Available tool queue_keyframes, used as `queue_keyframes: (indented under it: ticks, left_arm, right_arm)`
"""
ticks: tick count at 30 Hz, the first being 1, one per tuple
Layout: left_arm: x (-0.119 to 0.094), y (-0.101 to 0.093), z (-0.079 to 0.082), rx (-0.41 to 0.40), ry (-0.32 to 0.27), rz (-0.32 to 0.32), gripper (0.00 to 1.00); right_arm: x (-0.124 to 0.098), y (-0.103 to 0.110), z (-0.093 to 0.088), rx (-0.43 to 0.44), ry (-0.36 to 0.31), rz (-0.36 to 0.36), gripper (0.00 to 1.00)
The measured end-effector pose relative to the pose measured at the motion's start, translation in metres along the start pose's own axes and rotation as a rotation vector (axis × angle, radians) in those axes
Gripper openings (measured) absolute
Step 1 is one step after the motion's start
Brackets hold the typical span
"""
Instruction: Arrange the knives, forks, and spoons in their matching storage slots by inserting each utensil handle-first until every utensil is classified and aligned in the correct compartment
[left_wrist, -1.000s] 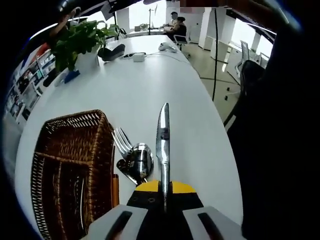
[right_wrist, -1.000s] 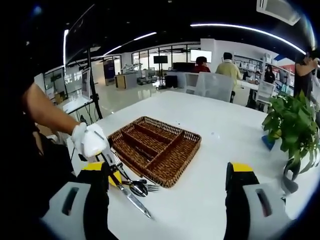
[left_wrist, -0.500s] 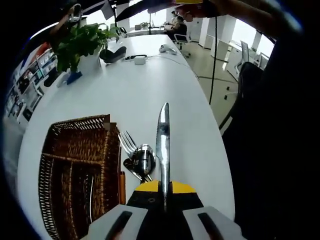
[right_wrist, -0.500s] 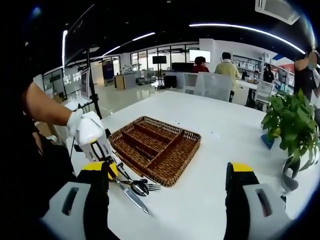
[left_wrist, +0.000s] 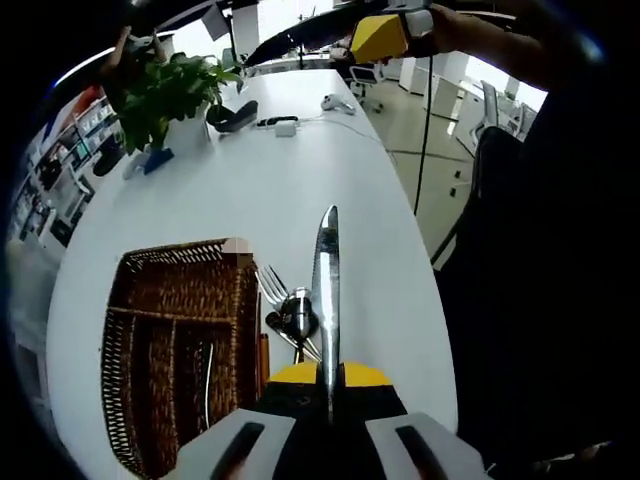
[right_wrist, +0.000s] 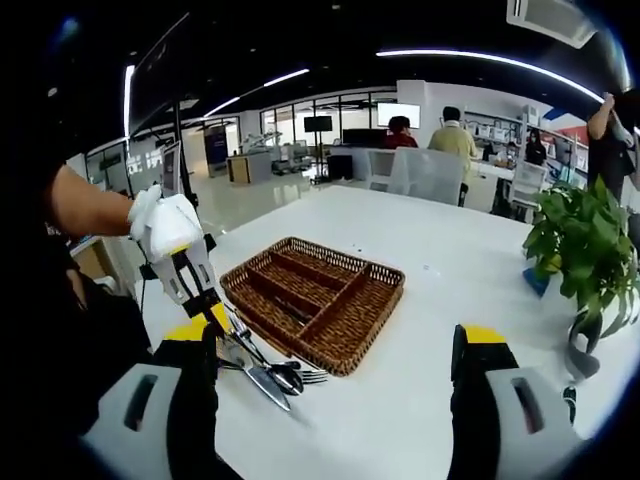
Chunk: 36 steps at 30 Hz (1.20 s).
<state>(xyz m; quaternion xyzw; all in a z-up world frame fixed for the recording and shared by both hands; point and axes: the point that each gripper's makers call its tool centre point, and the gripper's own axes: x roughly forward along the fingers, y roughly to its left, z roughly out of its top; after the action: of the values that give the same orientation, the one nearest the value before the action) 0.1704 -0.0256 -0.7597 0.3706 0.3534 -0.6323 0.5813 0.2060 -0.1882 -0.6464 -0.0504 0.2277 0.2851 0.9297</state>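
Your left tongs (left_wrist: 328, 385) are pinching the long silver table knife (left_wrist: 326, 290) blade-forward, with the brown woven wicker cutlery tray (left_wrist: 160, 300) just to their left. You'd want the handle leading before slotting. Right tongs (right_wrist: 335, 375) are spread wide, nothing between them.

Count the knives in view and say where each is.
1 certain: the knife clamped in the left hand-held gripper, above the table. Another may be hidden in the basket.

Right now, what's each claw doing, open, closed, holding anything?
Left claw: closed on the knife, blade pointing forward above the table.
Right claw: open, holding nothing, jaws wide apart.
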Motion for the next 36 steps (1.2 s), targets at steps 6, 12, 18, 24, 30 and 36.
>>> queue_keyframes:
  ticks: [6,12,18,24,30,36]
  left_arm:
    - [-0.014,0.000,0.003,-0.003,0.018,0.000,0.01]
    - [-0.031,-0.001,0.006,0.003,0.029,0.007,0.02]
    - [-0.047,0.004,0.008,0.012,0.024,0.029,0.02]
    - [-0.060,0.005,0.005,0.029,0.042,0.047,0.02]
    - [-0.073,0.004,0.007,0.035,0.052,0.056,0.02]
    - [-0.085,0.002,0.005,0.054,0.050,0.070,0.02]
  right_arm:
    - [-0.002,0.001,0.002,-0.003,-0.007,-0.002,0.99]
    - [-0.005,0.001,0.008,-0.006,-0.021,-0.004,0.99]
    - [-0.006,0.002,0.012,-0.007,-0.030,-0.006,0.99]
    - [-0.009,0.006,0.016,-0.009,-0.046,-0.014,0.99]
    - [-0.011,0.008,0.018,-0.003,-0.057,-0.022,0.99]
    - [-0.012,0.011,0.025,-0.007,-0.079,-0.028,0.99]
